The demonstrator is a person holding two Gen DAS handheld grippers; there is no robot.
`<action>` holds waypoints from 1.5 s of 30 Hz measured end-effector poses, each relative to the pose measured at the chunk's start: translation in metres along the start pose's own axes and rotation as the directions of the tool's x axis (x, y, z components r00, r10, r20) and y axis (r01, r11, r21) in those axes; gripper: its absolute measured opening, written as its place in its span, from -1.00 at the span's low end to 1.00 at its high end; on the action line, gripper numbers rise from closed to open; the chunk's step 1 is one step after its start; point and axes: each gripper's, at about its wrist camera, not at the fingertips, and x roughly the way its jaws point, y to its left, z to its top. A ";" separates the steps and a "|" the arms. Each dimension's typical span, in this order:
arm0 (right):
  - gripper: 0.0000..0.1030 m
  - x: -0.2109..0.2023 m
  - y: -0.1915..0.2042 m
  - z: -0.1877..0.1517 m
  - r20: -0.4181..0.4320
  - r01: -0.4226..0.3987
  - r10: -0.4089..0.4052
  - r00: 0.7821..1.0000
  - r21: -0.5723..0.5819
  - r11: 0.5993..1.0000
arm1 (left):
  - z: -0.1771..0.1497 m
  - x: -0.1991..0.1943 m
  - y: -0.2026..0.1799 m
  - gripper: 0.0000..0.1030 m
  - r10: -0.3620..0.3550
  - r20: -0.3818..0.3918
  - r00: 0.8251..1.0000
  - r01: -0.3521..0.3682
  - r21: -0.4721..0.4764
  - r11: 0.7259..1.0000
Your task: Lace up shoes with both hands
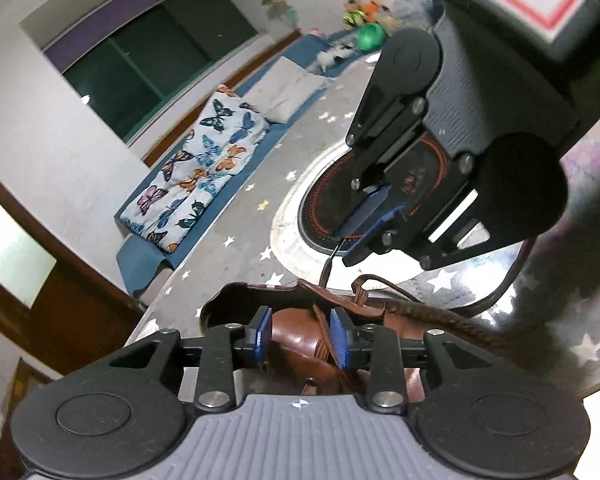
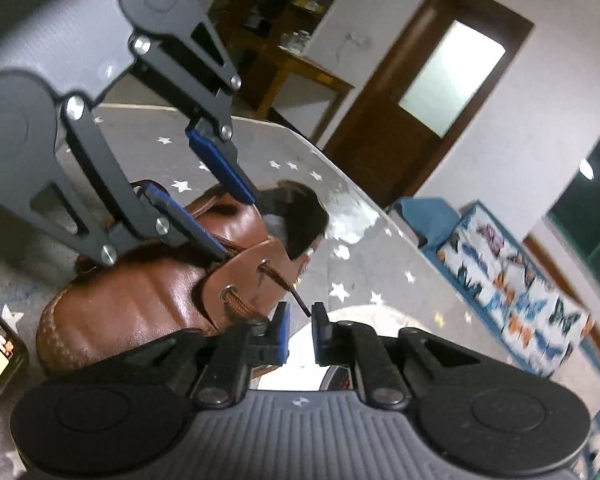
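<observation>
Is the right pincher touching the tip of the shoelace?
Cannot tell. In the right wrist view the lace tip sits inside the open right gripper, very near one pad, but neither contact nor gap shows plainly.

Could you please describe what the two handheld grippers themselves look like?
Both match: the left gripper and right gripper have ribbed grey bodies, matte black linkage arms with round black hubs and silver screws, and blue fingertips. A small crosshair mark sits on each body.
</observation>
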 end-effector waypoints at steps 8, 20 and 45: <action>-0.61 0.005 0.017 0.013 -0.003 0.010 -0.011 1.000 -0.180 0.984 | -0.018 -0.026 0.014 -0.27 -0.025 -0.023 0.999 0.021 -0.144 0.989; -0.72 0.043 0.033 0.017 -0.019 0.021 -0.030 0.999 -0.371 0.928 | -0.057 -0.029 0.021 0.15 -0.021 -0.140 0.990 -0.014 -0.246 0.969; -0.96 0.021 0.011 0.004 -0.002 0.352 -0.360 0.933 -0.201 0.914 | -0.078 -0.008 0.015 0.53 -0.043 -0.302 0.952 -0.048 -0.287 0.957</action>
